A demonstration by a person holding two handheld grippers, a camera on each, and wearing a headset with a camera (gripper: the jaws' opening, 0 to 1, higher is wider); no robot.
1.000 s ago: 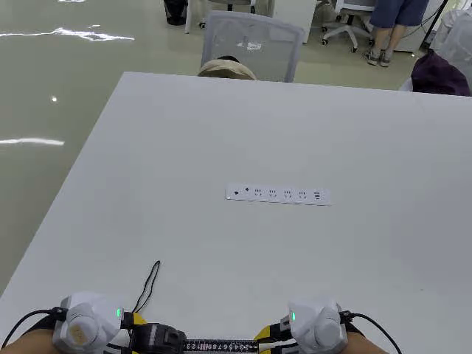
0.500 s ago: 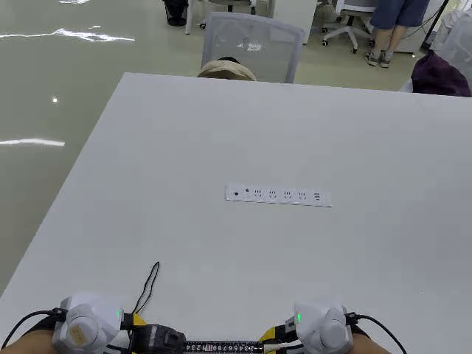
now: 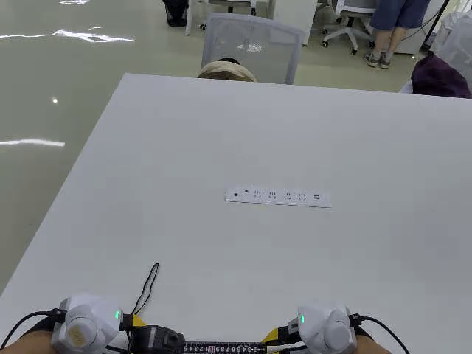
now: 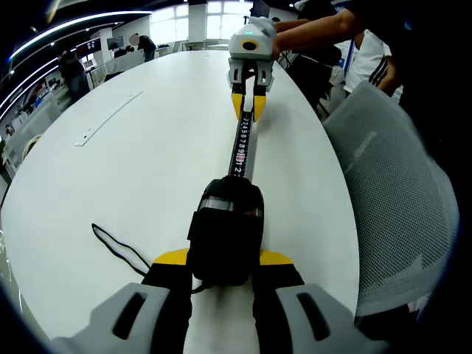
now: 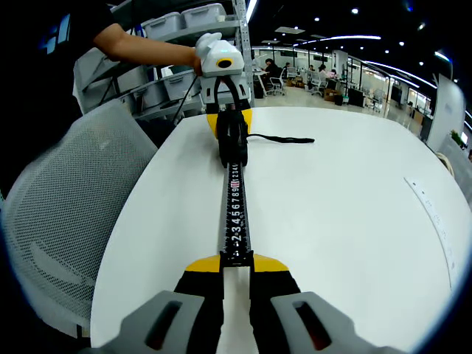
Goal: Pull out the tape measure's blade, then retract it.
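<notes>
The tape measure [image 4: 225, 236], a black case, sits at the near edge of the white table [image 3: 221, 133], left of centre, clamped between the yellow-tipped jaws of the left gripper [image 4: 225, 259]; the jaws press on both sides of the case. Its blade [image 5: 235, 214] is drawn out to the right along the near edge, lying flat just over the tabletop, with black and red numerals facing up; the blade's free end is pinched between the closed jaws of the right gripper [image 5: 236, 264]. The two grippers face each other across the stretched blade, each held by a hand at the bottom of the head view. A thin black wrist strap [image 3: 147, 284] trails from the case away over the table in a narrow loop. Farther out, near the middle of the table, a white power strip [image 3: 277, 195] lies flat, well apart from the tape. Beyond the far edge stands a grey mesh chair [image 3: 251, 44]; a person's legs [image 3: 387, 29] show at the far right, on the glossy floor.
</notes>
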